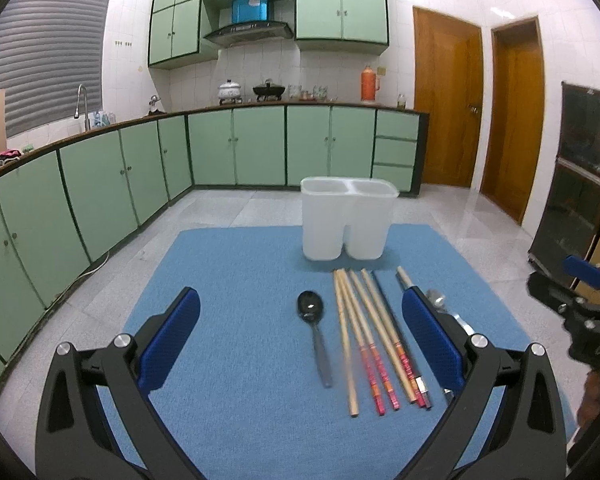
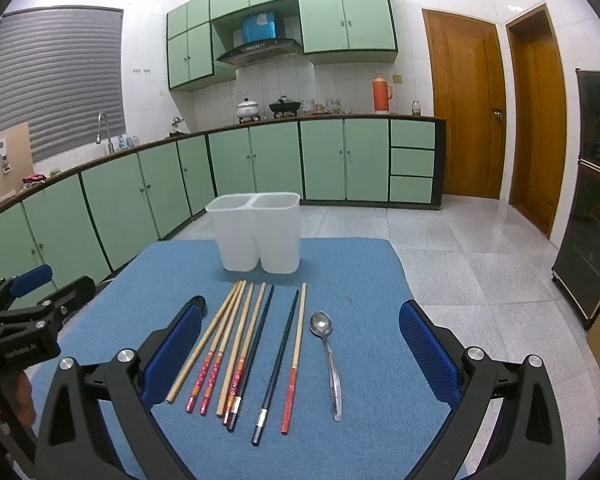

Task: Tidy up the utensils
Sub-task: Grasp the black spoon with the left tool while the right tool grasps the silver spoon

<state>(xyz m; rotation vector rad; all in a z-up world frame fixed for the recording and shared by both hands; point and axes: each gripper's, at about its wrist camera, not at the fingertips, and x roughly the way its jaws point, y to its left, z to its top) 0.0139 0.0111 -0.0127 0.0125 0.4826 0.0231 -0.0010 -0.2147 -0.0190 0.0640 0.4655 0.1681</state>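
Note:
A white two-compartment utensil holder point(image 1: 346, 220) point(image 2: 258, 236) stands upright at the far side of a blue mat point(image 1: 240, 340) point(image 2: 364, 292). Several wooden and dark chopsticks point(image 1: 364, 336) point(image 2: 240, 344) lie side by side on the mat in front of it. A dark spoon point(image 1: 314, 328) lies left of them in the left wrist view. A silver spoon point(image 2: 327, 356) lies right of them in the right wrist view. My left gripper point(image 1: 300, 332) is open above the dark spoon. My right gripper point(image 2: 300, 344) is open above the chopsticks and silver spoon. Both are empty.
The mat covers a small table over a tiled floor. Green cabinets point(image 1: 236, 144) point(image 2: 260, 160) run along the back and left. Wooden doors point(image 2: 466, 112) and a dark cabinet point(image 2: 592, 184) stand at the right. Each gripper shows in the other's view point(image 1: 580, 312) point(image 2: 24, 312).

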